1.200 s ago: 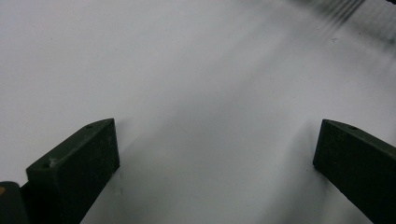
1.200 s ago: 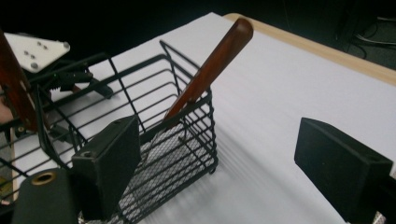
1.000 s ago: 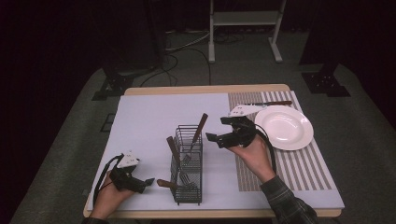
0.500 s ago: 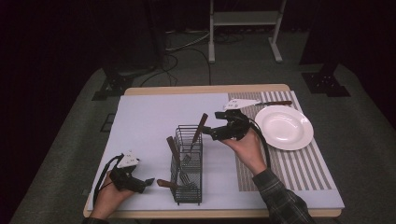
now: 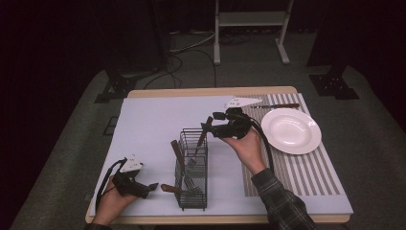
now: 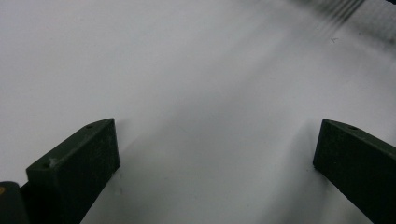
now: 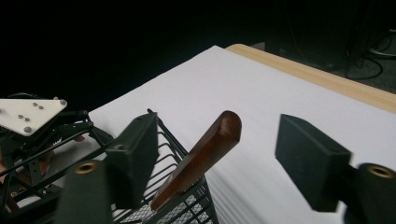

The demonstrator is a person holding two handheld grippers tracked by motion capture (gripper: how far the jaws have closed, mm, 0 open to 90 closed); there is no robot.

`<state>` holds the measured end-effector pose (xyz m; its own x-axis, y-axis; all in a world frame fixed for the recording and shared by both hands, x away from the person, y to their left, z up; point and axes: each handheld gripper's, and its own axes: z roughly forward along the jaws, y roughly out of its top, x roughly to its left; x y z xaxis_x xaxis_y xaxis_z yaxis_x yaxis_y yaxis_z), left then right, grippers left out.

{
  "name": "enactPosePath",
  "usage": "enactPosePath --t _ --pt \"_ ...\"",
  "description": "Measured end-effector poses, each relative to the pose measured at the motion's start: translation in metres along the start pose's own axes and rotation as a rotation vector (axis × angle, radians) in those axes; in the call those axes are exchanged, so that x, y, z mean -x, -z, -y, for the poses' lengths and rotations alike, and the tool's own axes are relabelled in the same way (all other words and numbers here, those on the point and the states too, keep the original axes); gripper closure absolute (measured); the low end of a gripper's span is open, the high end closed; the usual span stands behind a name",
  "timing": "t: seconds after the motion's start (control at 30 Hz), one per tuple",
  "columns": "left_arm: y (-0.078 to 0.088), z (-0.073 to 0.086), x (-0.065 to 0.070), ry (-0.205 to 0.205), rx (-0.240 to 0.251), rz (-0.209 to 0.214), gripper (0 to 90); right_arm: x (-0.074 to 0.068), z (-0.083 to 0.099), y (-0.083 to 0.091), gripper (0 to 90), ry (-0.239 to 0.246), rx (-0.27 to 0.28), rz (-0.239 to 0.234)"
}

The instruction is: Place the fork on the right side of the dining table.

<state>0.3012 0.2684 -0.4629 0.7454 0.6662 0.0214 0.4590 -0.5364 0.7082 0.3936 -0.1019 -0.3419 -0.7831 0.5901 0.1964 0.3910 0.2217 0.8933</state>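
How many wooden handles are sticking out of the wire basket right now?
3: one brown wooden handle leans out at the black wire basket's far end, one rises mid-basket, one pokes out its near-left side. Others may be hidden among the forks.

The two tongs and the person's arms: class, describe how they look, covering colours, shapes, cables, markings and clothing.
Both the left tongs and the right tongs are black, each topped by a grey three-cornered plate studded with small screws. A black cable loops from each. The jaws are blocky black wedges. The right forearm wears a dark plaid sleeve.
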Motion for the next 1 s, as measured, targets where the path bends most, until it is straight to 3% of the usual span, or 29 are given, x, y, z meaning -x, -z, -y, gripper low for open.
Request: enactPosePath --t 0.37,0.67,1.0 --pt "0.0 0.0 0.0 0.0 0.0 0.0 0.0 -0.003 0.0 -0.001 60.2 0.001 0.033 -0.022" --pt "0.0 0.0 0.0 0.0 0.0 0.0 0.0 -0.005 0.0 0.003 70.1 0.004 0.036 -0.008" --pt "0.0 0.0 0.0 0.0 -0.001 0.0 0.0 -0.014 0.001 0.018 73.9 0.015 0.059 -0.061"
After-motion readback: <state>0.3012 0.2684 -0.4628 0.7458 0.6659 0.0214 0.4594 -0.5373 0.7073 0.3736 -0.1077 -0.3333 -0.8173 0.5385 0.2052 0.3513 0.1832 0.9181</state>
